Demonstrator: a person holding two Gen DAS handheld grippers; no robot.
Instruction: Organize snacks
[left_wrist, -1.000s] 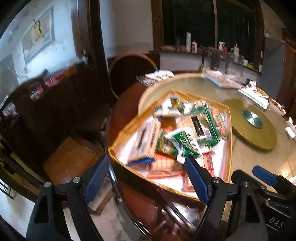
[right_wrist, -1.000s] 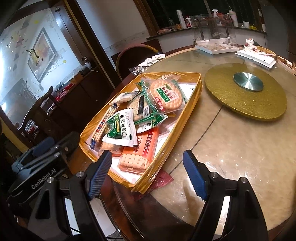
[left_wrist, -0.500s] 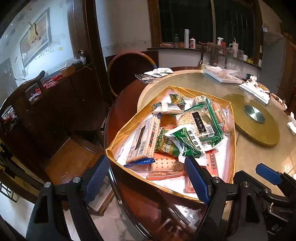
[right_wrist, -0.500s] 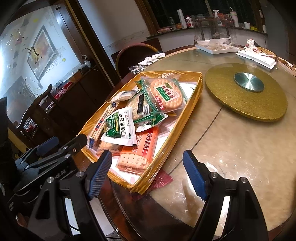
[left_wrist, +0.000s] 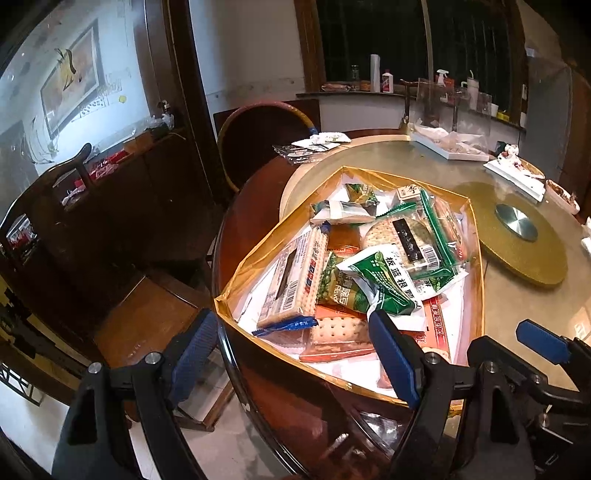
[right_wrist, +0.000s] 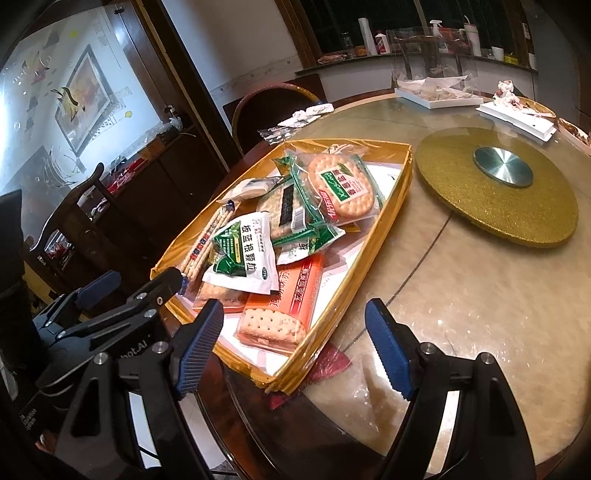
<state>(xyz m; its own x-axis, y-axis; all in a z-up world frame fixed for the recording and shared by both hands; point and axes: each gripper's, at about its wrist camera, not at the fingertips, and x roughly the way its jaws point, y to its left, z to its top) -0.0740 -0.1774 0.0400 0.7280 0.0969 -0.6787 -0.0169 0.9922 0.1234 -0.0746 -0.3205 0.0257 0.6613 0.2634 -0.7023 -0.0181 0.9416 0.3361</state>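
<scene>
Closest to me, the left gripper (left_wrist: 291, 343) hangs over the near edge of the table (right_wrist: 461, 295). Its two blue pads are spread wide apart and nothing is between them. The right gripper (right_wrist: 295, 347) is just beside it. Its pads are spread wide too, and it holds nothing.

Just past the pads sits the gold tray (right_wrist: 354, 280), near the table's edge. All the snacks are in it, piled in a messy heap. An orange cracker pack (right_wrist: 280, 310) lies nearest. On top of it rests a green and white packet (right_wrist: 243, 254). A long cracker sleeve (left_wrist: 295, 277) lies along one side. Further back is a round biscuit pack (right_wrist: 341, 188), leaning on the others.

Beyond the tray is a gold turntable (right_wrist: 498, 192) with nothing on it, and white trays (right_wrist: 436, 98) at the far side.

I think the tidying has not started yet. No snack is lifted or sorted. Almost everything is left to do.
</scene>
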